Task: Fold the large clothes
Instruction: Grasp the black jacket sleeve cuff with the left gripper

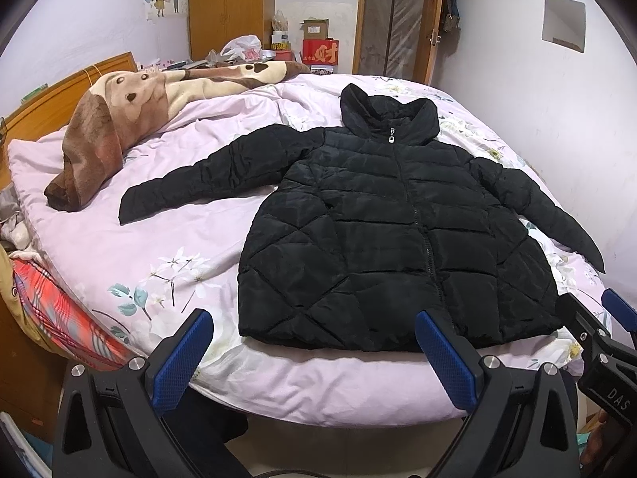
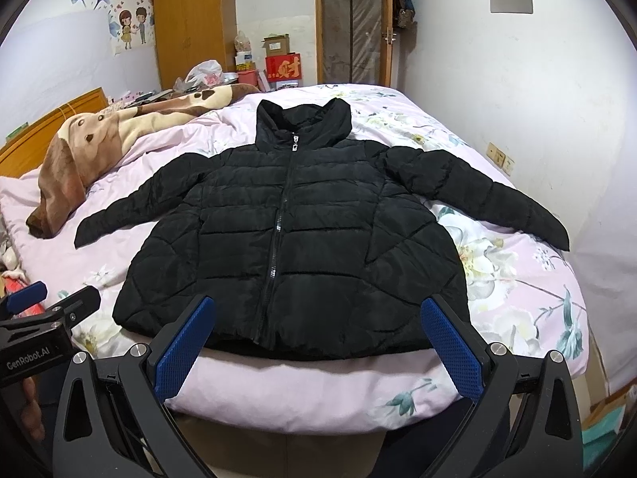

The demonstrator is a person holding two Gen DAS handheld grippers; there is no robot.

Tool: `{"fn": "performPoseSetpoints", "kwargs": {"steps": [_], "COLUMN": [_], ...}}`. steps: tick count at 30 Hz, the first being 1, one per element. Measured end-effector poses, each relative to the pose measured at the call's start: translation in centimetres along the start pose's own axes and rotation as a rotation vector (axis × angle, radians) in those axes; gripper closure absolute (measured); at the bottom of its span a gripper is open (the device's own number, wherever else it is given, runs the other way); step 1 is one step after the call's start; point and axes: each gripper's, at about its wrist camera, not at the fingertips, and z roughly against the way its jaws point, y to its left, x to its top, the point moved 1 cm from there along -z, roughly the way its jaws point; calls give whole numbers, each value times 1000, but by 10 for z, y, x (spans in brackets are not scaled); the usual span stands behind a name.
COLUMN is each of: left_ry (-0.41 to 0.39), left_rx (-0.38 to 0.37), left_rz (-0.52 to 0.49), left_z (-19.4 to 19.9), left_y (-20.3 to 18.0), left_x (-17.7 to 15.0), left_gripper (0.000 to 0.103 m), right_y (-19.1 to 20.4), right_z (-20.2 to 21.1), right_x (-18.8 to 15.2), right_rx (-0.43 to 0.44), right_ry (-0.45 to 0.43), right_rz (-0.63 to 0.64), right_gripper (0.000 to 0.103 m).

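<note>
Both the left claw (image 1: pixel 314 352) and right claw (image 2: pixel 318 338) hang wide open, holding nothing, at 6 o'clock of the puffy black jacket (image 2: pixel 294 239), which could slip or spring back unfolded.

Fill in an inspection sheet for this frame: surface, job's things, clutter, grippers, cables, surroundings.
Surface: bed under a pink floral cover, slightly rumpled.
Job's things: black puffer jacket lying flat, zipped, sleeves spread, hood up; unfolded.
Clutter: brown dog-print blanket heaped by the headboard; plaid cloth at the bed's left edge.
Grippers: left gripper and right gripper both open, before the hem, touching nothing.
Cables: nothing seen on the bed.
Surroundings: wardrobe, door, boxes behind.
</note>
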Motion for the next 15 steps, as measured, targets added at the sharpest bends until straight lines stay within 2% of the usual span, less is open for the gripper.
{"fn": "performPoseSetpoints", "kwargs": {"steps": [7, 12, 15], "left_ry": [78, 76, 94], "left_rx": [-32, 20, 15], "left_rz": [51, 64, 131], "left_z": [-36, -61, -84], "left_y": [33, 64, 97], "left_x": [15, 32, 42], "left_gripper": [0, 0, 0], "right_y": [11, 29, 45], "right_z": [-31, -55, -72], "right_x": [17, 38, 54], "right_rx": [39, 99, 117], "right_ry": [-4, -32, -44], "right_rz": [17, 58, 85], "right_gripper": [1, 1, 1]}}
